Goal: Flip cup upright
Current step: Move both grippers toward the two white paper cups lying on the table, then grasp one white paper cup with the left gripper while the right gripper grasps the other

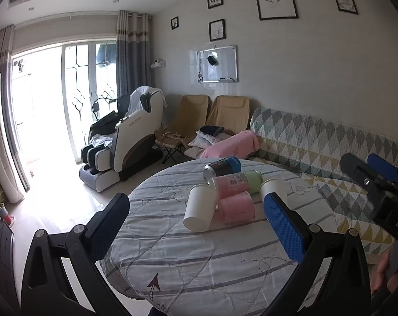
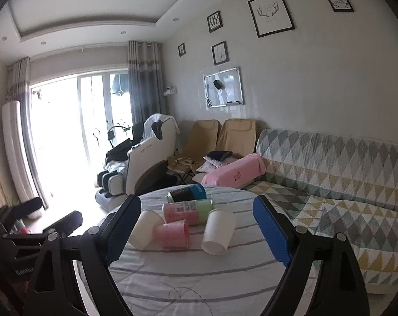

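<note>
Two white paper cups, one [image 1: 201, 208] nearer the left gripper [image 1: 196, 223], another [image 2: 218, 233] ahead of the right gripper [image 2: 196, 230], are lying sideways on the striped-cloth bench [image 2: 199, 271]. Both jaws are being held open, nothing gripped.

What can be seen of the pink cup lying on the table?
The pink cup is a small, matte, faintly ribbed tumbler, plastic by its look. It lies on its side on the striped tablecloth, not upright. It sits between two tipped white paper cups, against the left one, with a pink-and-green can just behind. Neither gripper touches it.
</note>
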### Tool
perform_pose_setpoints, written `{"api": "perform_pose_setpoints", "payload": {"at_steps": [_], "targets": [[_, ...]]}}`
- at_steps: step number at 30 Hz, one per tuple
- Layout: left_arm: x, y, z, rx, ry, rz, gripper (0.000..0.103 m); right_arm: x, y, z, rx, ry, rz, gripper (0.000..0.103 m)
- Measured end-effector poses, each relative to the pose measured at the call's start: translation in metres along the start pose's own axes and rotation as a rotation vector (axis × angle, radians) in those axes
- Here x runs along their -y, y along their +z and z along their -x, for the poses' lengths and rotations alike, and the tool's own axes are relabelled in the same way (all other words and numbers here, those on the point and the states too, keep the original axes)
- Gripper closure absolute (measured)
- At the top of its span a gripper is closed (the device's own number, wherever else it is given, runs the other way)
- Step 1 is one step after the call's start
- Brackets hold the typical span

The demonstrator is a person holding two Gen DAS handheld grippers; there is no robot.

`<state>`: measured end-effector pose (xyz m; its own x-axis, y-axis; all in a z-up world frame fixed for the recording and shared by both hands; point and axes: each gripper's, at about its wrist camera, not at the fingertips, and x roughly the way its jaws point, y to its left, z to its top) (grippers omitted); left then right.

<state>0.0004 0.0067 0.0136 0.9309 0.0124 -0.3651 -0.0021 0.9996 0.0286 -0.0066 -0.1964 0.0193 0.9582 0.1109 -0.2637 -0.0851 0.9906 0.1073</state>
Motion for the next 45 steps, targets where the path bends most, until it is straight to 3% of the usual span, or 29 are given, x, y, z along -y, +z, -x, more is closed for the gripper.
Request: {"api": "perform_pose_setpoints", "payload": {"at_steps": [4,8,16,26,40,45], "targets": [[-0.002,-0.003,-0.008,-0.011,-0.001,0.008,0.0,-0.006,0.005,0.004,0.055,0.037,0.02,0.015],[-0.006,-0.006,-0.021,-0.036,-0.012,0.011,0.0,-0.007,0.006,-0.006,0.009,0.096,-0.024,0.015],[-0.014,-0.009,-0.045,-0.067,-0.034,0.015,0.0,-0.005,0.0,-0.03,-0.102,0.053,-0.045,0.015],[-0.022,-0.012,-0.07,-0.114,-0.054,0.026,0.0,-0.005,-0.003,-0.047,-0.126,-0.035,-0.021,0.015],[-0.039,-0.015,-0.102,-0.19,-0.087,0.062,0.0,-0.005,-0.012,-0.076,-0.22,-0.031,-0.03,0.015],[-0.031,-0.014,-0.114,-0.218,-0.103,0.018,0.0,0.001,-0.015,-0.09,-0.256,-0.042,-0.043,0.015]]}}
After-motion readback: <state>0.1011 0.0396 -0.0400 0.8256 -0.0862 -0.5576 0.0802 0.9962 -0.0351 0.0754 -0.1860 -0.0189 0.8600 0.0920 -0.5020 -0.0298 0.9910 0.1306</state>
